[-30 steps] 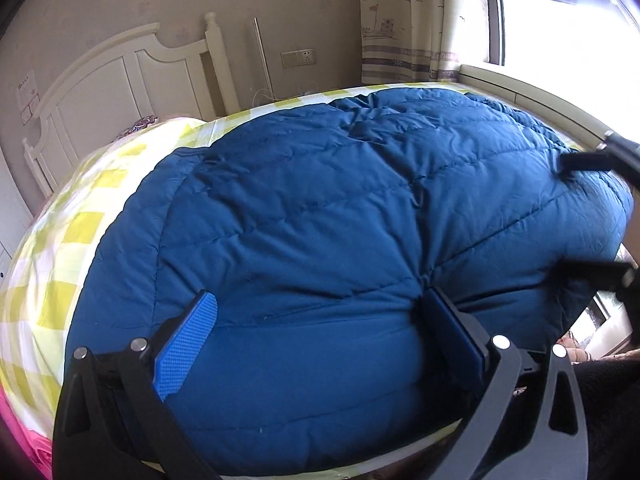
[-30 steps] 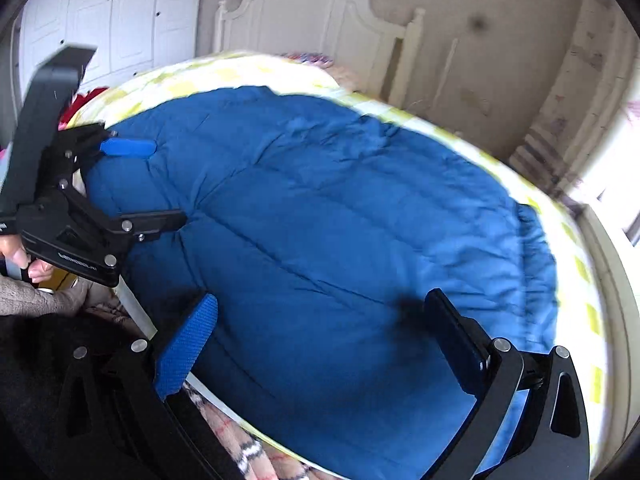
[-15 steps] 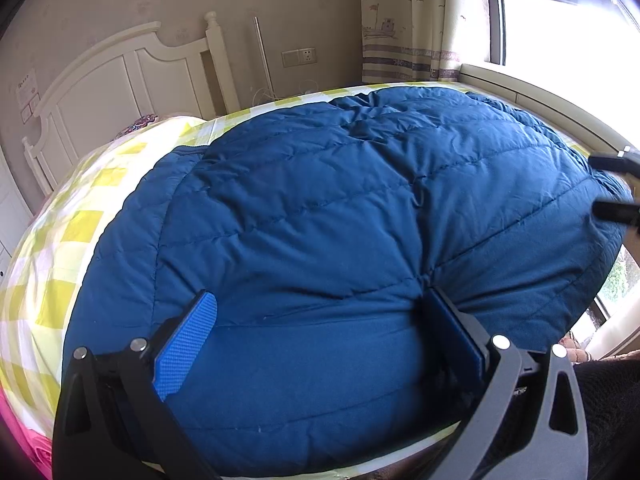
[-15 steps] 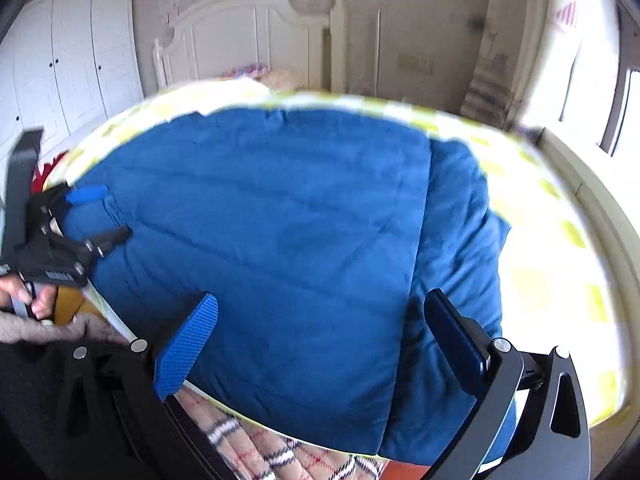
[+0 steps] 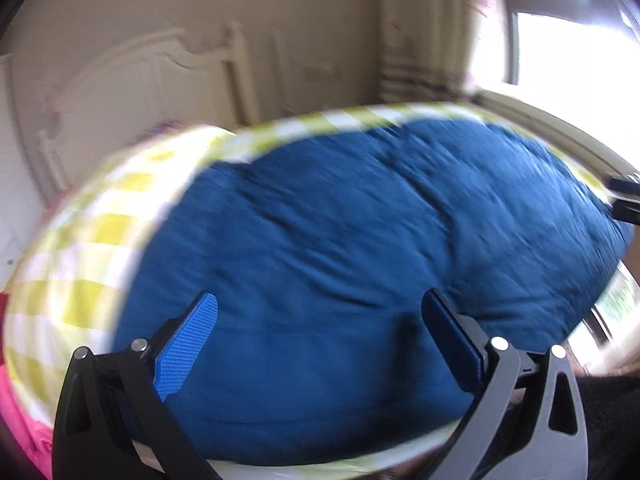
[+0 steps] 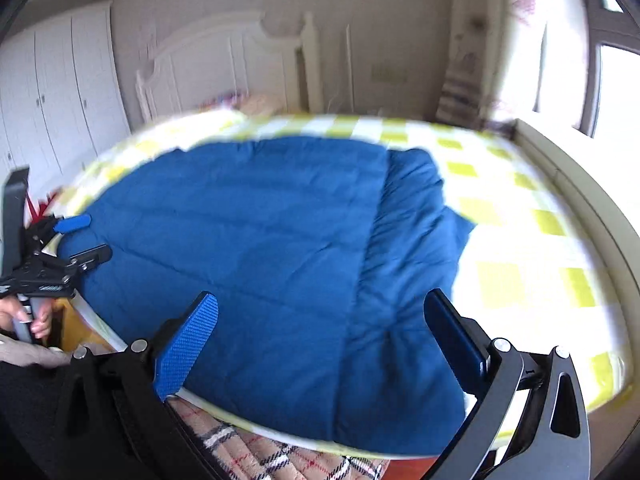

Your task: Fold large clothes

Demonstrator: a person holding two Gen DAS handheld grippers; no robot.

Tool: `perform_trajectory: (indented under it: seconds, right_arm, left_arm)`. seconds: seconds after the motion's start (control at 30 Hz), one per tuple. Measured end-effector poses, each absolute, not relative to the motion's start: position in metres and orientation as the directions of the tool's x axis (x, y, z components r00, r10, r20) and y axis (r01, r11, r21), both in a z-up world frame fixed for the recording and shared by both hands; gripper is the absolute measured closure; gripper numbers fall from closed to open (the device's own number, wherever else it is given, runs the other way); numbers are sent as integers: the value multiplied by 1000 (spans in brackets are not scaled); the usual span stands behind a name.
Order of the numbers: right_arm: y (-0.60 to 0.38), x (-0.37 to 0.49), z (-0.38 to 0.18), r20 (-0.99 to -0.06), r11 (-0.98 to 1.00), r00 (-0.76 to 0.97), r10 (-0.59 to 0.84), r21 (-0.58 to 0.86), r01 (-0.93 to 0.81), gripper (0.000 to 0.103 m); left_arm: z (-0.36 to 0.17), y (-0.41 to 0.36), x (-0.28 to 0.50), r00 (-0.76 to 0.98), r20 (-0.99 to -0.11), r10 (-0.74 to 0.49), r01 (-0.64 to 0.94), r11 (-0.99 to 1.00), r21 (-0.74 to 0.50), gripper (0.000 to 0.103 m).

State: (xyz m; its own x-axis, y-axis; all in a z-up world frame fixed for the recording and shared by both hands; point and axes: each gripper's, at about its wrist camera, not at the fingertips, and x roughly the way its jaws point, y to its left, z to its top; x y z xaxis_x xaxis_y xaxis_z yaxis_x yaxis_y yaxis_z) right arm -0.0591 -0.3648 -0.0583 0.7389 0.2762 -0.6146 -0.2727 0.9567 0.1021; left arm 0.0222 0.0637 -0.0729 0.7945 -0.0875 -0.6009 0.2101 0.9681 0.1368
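Left wrist view is pretty blurry, but the left gripper [image 5: 320,340] has its fingers spread wide with nothing in them, hovering over the near edge of the blue puffer coat [image 5: 360,260], which fills the yellow checked bed [image 5: 80,260] from 9 to 3 o'clock. Right wrist view: the right gripper [image 6: 322,340] is also wide apart and empty, with a folded-over strip of the coat at 1 o'clock. Looks like we're between folds; next, I'd guess, both need to pinch an edge.

Left-wrist view smeared — headboard [image 5: 132,92] detail prob. unreadable; right gripper [image 5: 624,198] cut off.
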Motion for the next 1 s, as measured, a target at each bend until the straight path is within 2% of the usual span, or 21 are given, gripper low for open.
perform_trajectory:
  seconds: [0.07, 0.2, 0.3, 0.43, 0.67, 0.9, 1.0]
  right_arm:
    - [-385, -67, -55, -598, 959, 750, 281, 155, -235, 4]
    - [-435, -90, -73, -585, 930, 746, 316, 345, -124, 4]
    - [-458, -104, -97, -583, 877, 721, 375, 474, -73, 4]
    - [-457, -111, -119, -528, 791, 694, 489, 603, -99, 5]
    - [-427, -87, -123, -461, 714, 657, 597, 678, -173, 5]
    - [-401, -70, -115, -483, 771, 675, 558, 604, -205, 5]
    - [-390, -38, -115, -551, 801, 658, 513, 584, -135, 5]
  left_arm:
    - [-68, 85, 27, 796, -602, -63, 155, 983, 101, 2]
    - [-93, 114, 46, 728, -683, -58, 112, 993, 34, 2]
    - [-101, 103, 41, 766, -642, -10, 114, 986, 120, 2]
    - [-102, 97, 45, 764, -645, 17, 96, 986, 139, 2]
    - [-103, 102, 44, 762, -648, 8, 100, 986, 130, 2]
    - [-103, 103, 42, 770, -638, -2, 104, 987, 122, 2]
    - [-103, 103, 42, 771, -637, -8, 109, 987, 120, 2]
